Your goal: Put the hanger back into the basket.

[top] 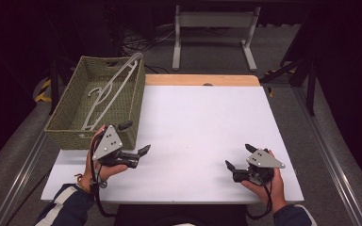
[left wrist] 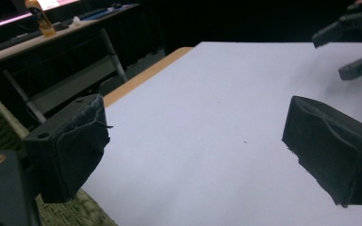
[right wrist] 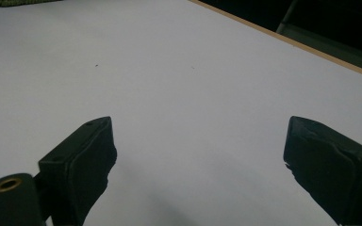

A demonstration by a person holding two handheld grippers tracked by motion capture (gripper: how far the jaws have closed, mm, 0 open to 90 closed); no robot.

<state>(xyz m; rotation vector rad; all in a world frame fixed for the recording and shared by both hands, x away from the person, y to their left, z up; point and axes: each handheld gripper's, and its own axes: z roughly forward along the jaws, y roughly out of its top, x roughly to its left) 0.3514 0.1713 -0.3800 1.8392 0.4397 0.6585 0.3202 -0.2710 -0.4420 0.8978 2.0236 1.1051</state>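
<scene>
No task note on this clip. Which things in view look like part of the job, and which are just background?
Likely part of the job, as a guess:
- woven basket
- white hanger lying in it
- left gripper, open
- right gripper, open
- white table

Just background:
- metal stand beyond the table
- floor cables
- bottle on a far desk

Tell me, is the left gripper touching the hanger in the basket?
Apart. The high view shows the left gripper open in front of the basket, while the hanger lies inside, beyond the near wall.
</scene>
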